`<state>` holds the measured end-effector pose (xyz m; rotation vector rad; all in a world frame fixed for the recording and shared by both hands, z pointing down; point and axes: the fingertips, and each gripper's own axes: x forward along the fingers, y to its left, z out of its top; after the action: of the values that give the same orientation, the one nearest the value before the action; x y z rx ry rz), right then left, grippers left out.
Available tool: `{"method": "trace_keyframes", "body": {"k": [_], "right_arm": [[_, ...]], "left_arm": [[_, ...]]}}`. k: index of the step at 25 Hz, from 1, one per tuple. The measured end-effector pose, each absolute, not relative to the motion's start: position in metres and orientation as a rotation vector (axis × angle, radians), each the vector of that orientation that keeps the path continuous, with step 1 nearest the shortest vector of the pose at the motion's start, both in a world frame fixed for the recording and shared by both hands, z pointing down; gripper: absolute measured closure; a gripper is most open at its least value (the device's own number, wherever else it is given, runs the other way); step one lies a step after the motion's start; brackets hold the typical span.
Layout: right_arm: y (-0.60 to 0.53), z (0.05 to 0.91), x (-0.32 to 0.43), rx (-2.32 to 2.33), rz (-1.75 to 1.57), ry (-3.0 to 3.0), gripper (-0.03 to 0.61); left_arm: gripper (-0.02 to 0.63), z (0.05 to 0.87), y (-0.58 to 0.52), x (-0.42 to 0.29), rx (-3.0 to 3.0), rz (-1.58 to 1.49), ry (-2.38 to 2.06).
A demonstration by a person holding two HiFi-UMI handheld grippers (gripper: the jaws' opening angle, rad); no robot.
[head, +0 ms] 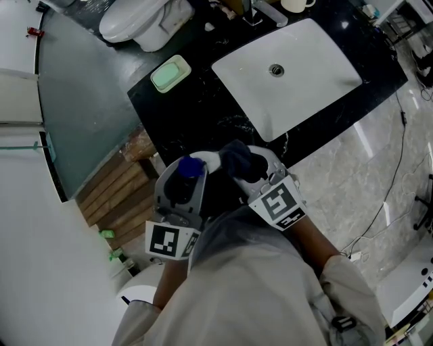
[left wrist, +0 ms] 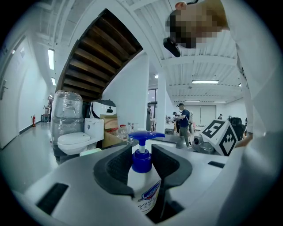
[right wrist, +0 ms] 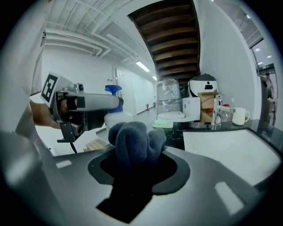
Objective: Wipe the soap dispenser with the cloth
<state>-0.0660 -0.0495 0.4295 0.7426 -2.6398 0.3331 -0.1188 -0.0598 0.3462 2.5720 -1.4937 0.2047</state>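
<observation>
My left gripper is shut on a white soap dispenser with a blue pump head; in the head view the left gripper holds the dispenser's blue top in front of the counter edge. My right gripper is shut on a bunched dark blue-grey cloth. In the head view the right gripper carries the cloth just right of the dispenser, close beside it. From the right gripper view the dispenser shows behind the left gripper, left of the cloth.
A black counter holds a white sink basin with a tap, a green soap dish and a mug. A white toilet stands beyond the counter. Wooden steps lie at the left.
</observation>
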Motion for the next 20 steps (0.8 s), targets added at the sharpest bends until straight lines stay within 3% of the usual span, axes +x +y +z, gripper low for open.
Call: {"method": "trace_keyframes", "body": {"k": [20], "right_arm": [[-0.036, 0.476, -0.069, 0.598, 0.142, -2.388, 0.42]], "left_arm": [[0.482, 0.346, -0.058, -0.119, 2.586, 0.209, -1.49]]}}
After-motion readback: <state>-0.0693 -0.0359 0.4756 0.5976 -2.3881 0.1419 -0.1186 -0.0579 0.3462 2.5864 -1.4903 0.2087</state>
